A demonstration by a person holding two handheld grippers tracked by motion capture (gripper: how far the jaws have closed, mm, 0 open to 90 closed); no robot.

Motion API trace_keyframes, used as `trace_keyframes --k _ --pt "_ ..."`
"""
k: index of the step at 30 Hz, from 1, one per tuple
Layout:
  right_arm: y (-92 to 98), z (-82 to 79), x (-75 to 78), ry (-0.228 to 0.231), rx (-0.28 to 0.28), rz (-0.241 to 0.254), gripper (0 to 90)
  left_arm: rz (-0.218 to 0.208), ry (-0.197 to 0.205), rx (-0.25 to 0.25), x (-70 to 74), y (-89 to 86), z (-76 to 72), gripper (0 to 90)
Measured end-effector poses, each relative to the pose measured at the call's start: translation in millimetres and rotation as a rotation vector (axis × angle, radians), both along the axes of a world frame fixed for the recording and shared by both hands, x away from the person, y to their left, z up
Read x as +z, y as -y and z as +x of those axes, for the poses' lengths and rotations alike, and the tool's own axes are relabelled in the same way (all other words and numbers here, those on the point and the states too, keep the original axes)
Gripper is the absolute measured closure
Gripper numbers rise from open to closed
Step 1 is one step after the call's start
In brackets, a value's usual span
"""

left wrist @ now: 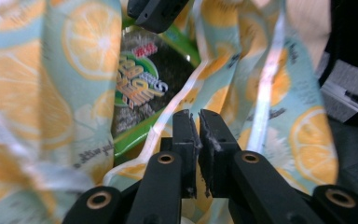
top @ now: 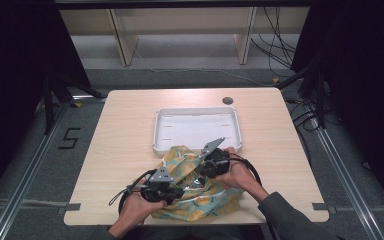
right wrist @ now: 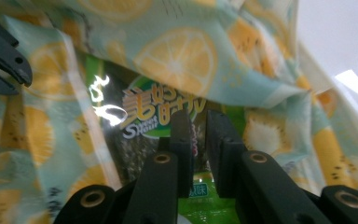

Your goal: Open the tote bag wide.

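Snack packet (right wrist: 158, 116) inside the lemon-print bag (top: 200, 192) (unseen from above), left gripper (left wrist: 198, 122) and right gripper (right wrist: 199, 122) each nearly pressed together.

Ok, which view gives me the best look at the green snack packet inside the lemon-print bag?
The right gripper view: the green snack packet faces the camera there, logo plain, framed by the lemon-print plastic bag. The left gripper view shows it at an angle, partly covered. In the high view it is just a dark patch.
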State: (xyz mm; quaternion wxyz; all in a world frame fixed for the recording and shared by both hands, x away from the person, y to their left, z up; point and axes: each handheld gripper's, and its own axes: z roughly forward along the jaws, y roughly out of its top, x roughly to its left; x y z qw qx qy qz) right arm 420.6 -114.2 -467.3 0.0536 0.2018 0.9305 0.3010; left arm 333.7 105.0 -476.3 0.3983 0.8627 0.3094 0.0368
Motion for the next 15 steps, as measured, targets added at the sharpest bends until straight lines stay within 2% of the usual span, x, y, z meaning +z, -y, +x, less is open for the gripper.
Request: trace_keyframes --k 2,3,5,6,8,9,10,12,13,14,15 --pt "-0.7 5.1 -4.9 -0.005 -0.005 -0.009 76.2 0.024 -0.007 -0.002 -3.4 2.0 2.2 85.9" --pt "-0.7 7.4 -6.4 -0.011 -0.022 -0.005 73.3 0.04 0.001 -0.025 -4.5 2.5 4.2 86.5" --pt "0.0 9.9 -7.1 -0.014 -0.035 -0.01 71.9 0.046 -0.01 -0.022 -5.8 3.5 4.3 87.7" --pt "2.2 14.7 -9.0 -0.026 -0.047 -0.009 66.9 0.06 -0.012 -0.035 -8.9 3.9 6.6 88.0" --pt "4.4 18.4 -11.3 -0.058 -0.053 0.001 62.7 0.066 -0.025 -0.014 -12.1 4.5 7.5 88.3" --pt "5.1 19.5 -11.8 -0.063 -0.062 0.015 60.5 0.063 -0.027 -0.01 -13.6 4.8 8.2 88.4" --pt "5.8 20.9 -11.5 -0.06 -0.067 0.019 57.6 0.08 -0.02 -0.035 -13.9 3.8 9.9 88.5" --pt "7.4 23.5 -12.3 -0.058 -0.074 0.021 53.5 0.063 -0.026 -0.016 -16.8 6.1 9.6 88.8" --pt "7.8 25.2 -14.6 -0.063 -0.069 0.02 52.0 0.084 -0.026 -0.035 -16.9 5.2 10.8 88.9" --pt "8.1 26.3 -15.6 -0.062 -0.068 0.014 50.6 0.13 -0.019 -0.07 -15.8 2.8 12.8 89.0" --pt "8.1 27.1 -16.6 -0.063 -0.069 0.015 50.9 0.123 -0.029 -0.058 -17.0 3.4 12.5 89.0"
